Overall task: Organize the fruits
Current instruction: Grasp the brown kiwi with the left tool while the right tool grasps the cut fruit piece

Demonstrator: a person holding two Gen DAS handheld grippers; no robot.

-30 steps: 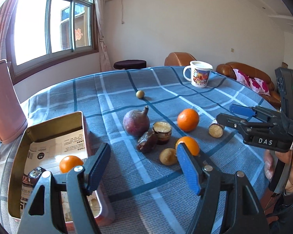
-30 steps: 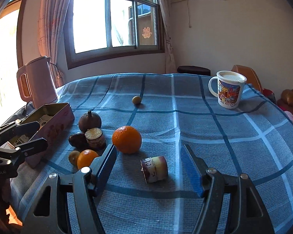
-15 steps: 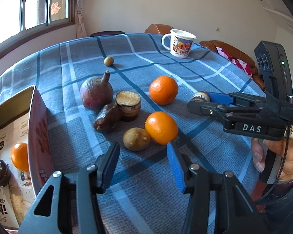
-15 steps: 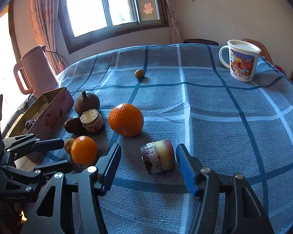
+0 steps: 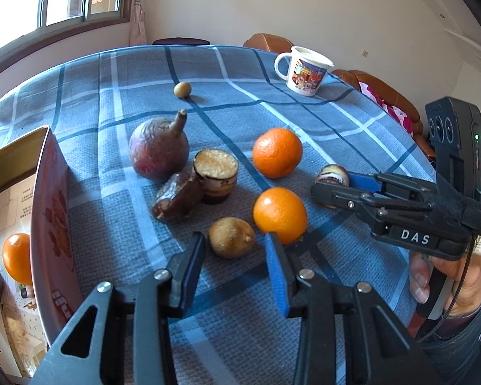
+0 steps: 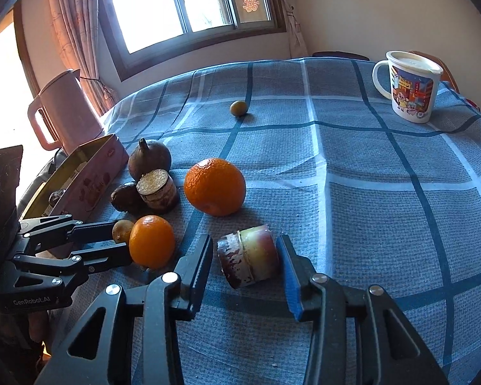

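Observation:
My left gripper [image 5: 234, 250] is open, its fingers on either side of a small brown fruit [image 5: 231, 237] low over the cloth; the near orange [image 5: 279, 214] sits just right of it. My right gripper [image 6: 245, 258] is open around a cut cane piece [image 6: 248, 256] lying on its side, not touching it. A second orange [image 5: 277, 152], a round purple fruit [image 5: 158, 149], a dark piece [image 5: 176, 200] and a cut stub [image 5: 215, 176] lie behind. The tin box [image 5: 49, 211] at left holds an orange [image 5: 16, 258].
A small round fruit [image 5: 182, 89] lies far back. A printed mug [image 5: 304, 70] stands at the back right. A pink kettle [image 6: 62, 112] stands beyond the tin in the right wrist view. The table edge curves close on the right, with a sofa [image 5: 384, 96] behind.
Both grippers have moved forward and down. The left now brackets the small brown fruit, the right brackets the cane piece. Both stay open.

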